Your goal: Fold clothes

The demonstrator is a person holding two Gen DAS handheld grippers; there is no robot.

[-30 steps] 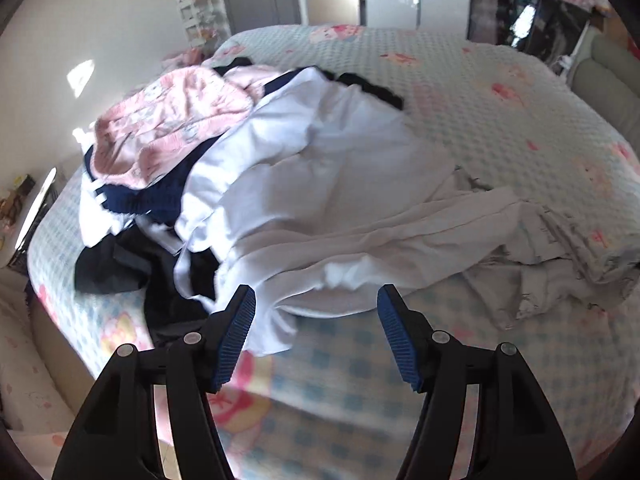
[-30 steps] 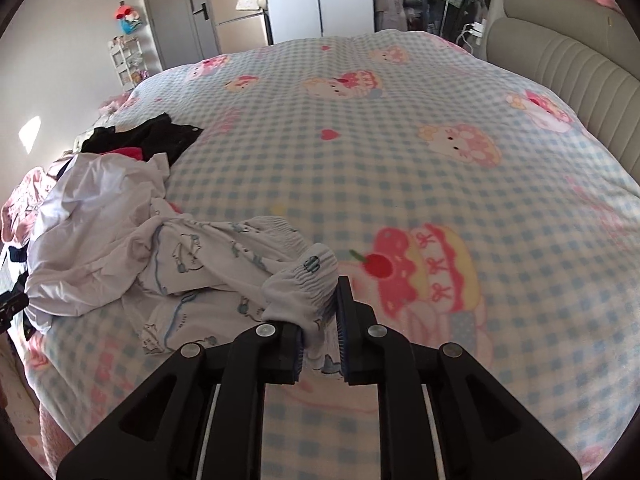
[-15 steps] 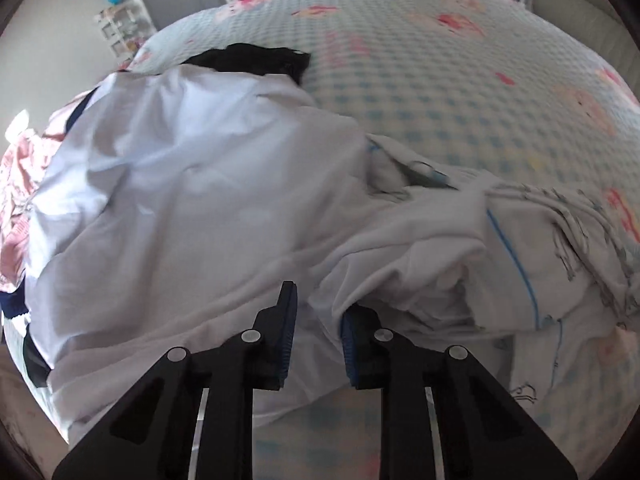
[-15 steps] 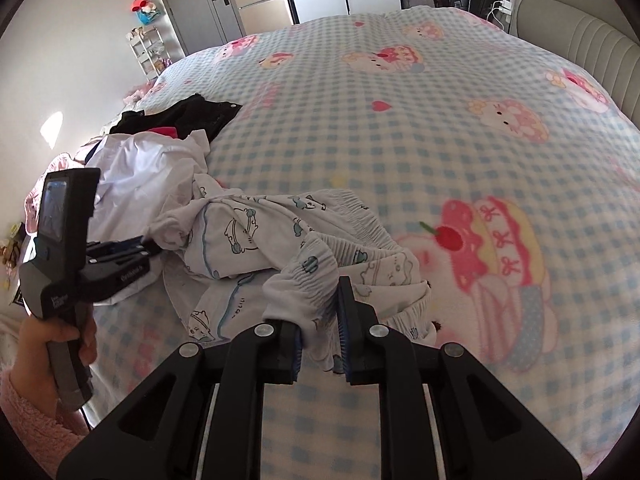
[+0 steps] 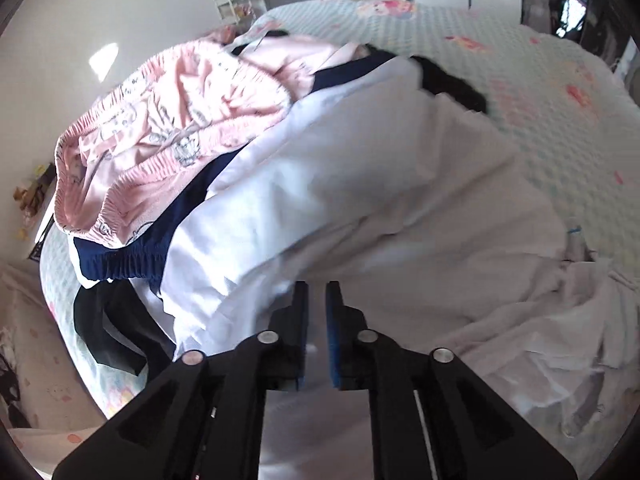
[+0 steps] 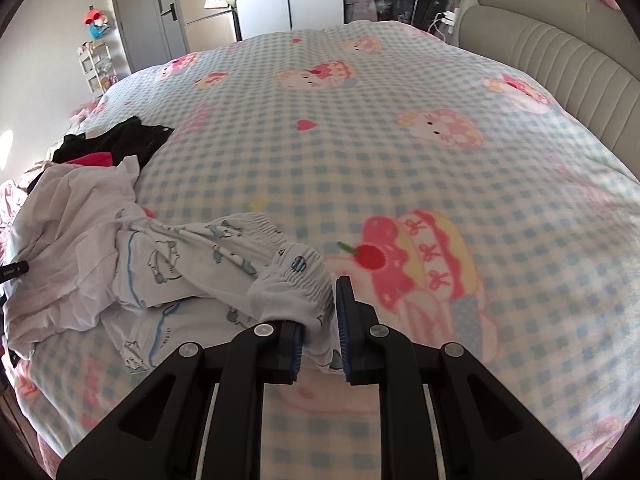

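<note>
Step in hand: separating one garment from the heap.
Right gripper (image 6: 318,312) clamps the printed white garment (image 6: 192,264) at its elastic hem, near-left on the bed (image 6: 400,168). Left gripper (image 5: 317,304) stands narrow against white cloth (image 5: 340,184); grip uncertain. Next, judged: spread flat.

Bedspread (image 6: 400,168): pale blue and white check, printed with pink cartoon figures, red hearts, and a pink cake with a red cherry.
Printed garment (image 6: 224,264): white, blue line drawings, blue piping.
Large garment (image 5: 360,184): plain white.
Elastic-waist garment (image 5: 168,120): pink, small grey-white print.
Waistband (image 5: 132,256) beneath it: navy.
Far garment (image 6: 120,140): black, red patch beside it.
Headboard (image 6: 552,60): grey-beige, ribbed.
Gripper pads (image 6: 343,320): blue on black fingers.
</note>
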